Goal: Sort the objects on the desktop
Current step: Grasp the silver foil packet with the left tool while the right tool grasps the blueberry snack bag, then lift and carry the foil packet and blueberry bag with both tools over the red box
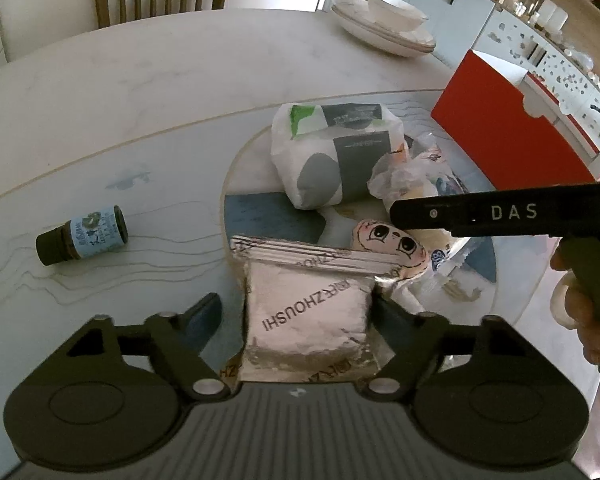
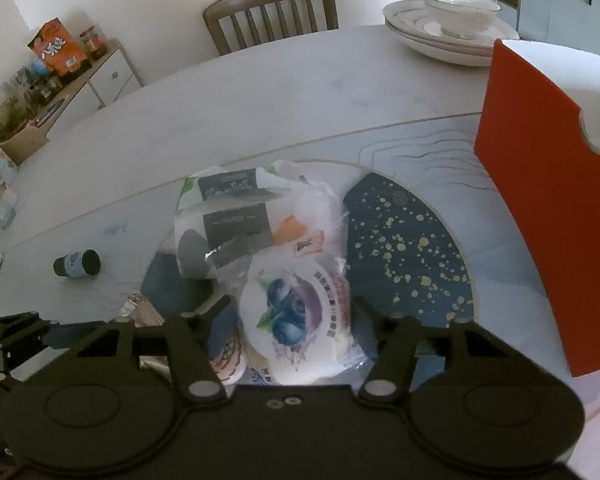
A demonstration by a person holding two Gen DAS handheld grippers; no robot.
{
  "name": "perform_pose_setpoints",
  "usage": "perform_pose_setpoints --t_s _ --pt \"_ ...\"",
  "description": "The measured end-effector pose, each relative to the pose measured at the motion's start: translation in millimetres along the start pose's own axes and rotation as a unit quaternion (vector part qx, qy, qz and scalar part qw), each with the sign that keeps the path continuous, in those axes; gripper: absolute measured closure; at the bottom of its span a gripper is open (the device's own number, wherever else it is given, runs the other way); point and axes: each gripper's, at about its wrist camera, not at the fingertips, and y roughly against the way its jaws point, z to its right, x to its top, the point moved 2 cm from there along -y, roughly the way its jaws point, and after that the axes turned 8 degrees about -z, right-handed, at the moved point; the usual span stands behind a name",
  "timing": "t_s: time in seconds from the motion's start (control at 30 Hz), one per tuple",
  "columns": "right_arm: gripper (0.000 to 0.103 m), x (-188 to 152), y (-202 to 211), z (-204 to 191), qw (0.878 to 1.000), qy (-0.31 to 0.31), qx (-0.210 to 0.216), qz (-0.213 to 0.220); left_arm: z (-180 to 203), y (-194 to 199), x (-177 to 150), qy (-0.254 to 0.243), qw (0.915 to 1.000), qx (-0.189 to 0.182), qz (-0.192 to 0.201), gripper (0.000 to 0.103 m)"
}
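A silver zip bag [image 1: 308, 312] printed ZHOUSHI lies between the fingers of my left gripper [image 1: 296, 308]. The right finger touches its edge and a small gap shows at the left finger, so the jaws stand open. In the right wrist view a round white packet with a blueberry picture [image 2: 292, 312], wrapped in clear plastic, sits between the fingers of my right gripper [image 2: 294, 306]. Both fingers rest against its sides. A doll-face toy [image 1: 392, 246], a tissue pack [image 1: 332, 152] and a small brown bottle [image 1: 82, 236] lie on the table.
An open red box [image 2: 548, 200] stands at the right. Stacked white plates and a bowl [image 2: 452, 28] sit at the far table edge, with a wooden chair [image 2: 272, 12] behind. A dark blue speckled mat [image 2: 404, 248] lies beside the pile. A hand holds the right gripper's black body [image 1: 500, 212].
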Motion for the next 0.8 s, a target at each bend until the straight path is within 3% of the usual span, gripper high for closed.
perform_pose_setpoints --t_s 0.1,0.23,0.8 --pt "0.047 -1 1 2 1.0 -0.001 0.0 0.0 2 1 0 0.0 1.0 -0.002 -0.002 0.04" --pt "0.049 -3 4 4 1.0 -0.004 0.003 0.001 4 3 -1 0.004 1.0 0.0 0.0 0.047" --pt "0.05 -15 42 34 0.999 -0.035 0.011 0.023 17 35 -9 0.023 0.9993 0.002 0.029 0.05"
